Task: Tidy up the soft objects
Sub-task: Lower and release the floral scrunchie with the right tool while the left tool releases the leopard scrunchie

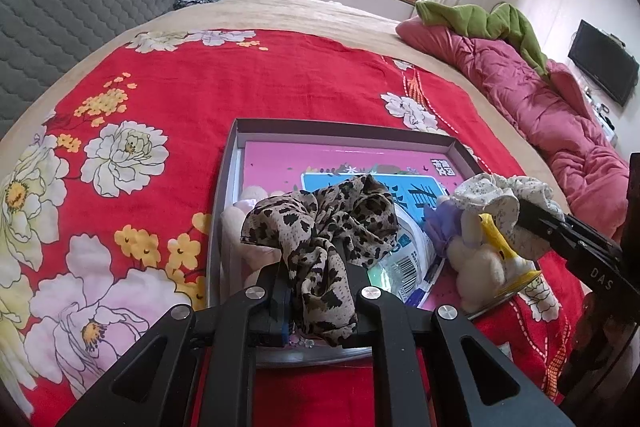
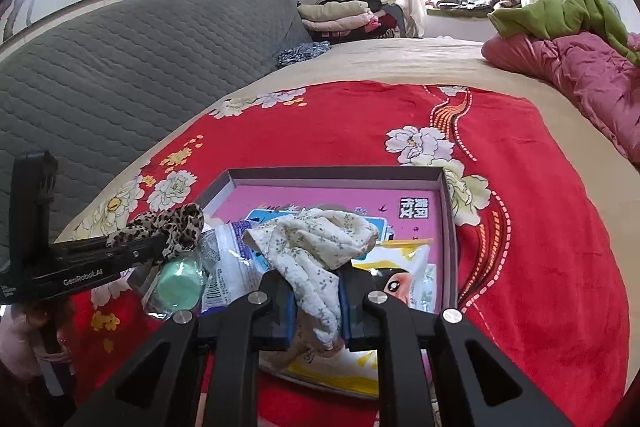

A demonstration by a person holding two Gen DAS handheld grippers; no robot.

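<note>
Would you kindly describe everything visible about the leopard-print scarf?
The leopard-print scarf is thin, soft fabric, tan with black and brown spots, bunched and crumpled rather than folded. The left gripper is shut on its lower part, so it hangs lifted above the shallow box on the red floral blanket, its top flopping forward over a plastic packet.

left wrist: close, over tray [image 1: 344, 131] | right wrist: close, same tray, bed beyond
</note>
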